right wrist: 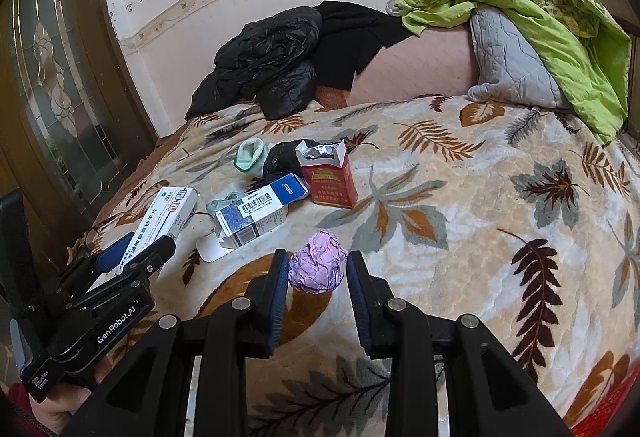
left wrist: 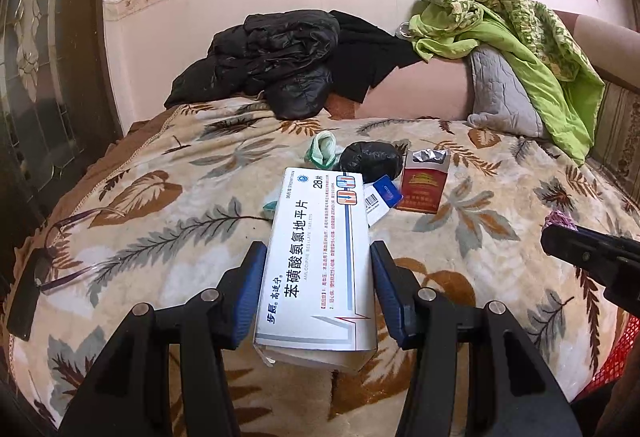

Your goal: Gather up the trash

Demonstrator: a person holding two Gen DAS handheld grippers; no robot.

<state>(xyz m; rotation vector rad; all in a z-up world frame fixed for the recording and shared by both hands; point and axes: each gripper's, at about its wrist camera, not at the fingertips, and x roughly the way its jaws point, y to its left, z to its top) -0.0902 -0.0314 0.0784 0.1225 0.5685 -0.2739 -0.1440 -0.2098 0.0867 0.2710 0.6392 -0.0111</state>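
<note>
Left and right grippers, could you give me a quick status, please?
Left gripper shut on white medicine box. Right gripper shut on purple paper ball. Red cigarette pack on blanket. Nothing blocking.

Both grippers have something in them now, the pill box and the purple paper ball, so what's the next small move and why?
Probably carry both toward the red mesh basket at the bed's edge: the left gripper is shut on the white pill box, the right gripper on the purple paper ball.

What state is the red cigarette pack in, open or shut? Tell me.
Open. The red cigarette pack lies on the blanket with its top flap up and torn silver foil showing at the mouth. Whether cigarettes remain inside cannot be told.
</note>
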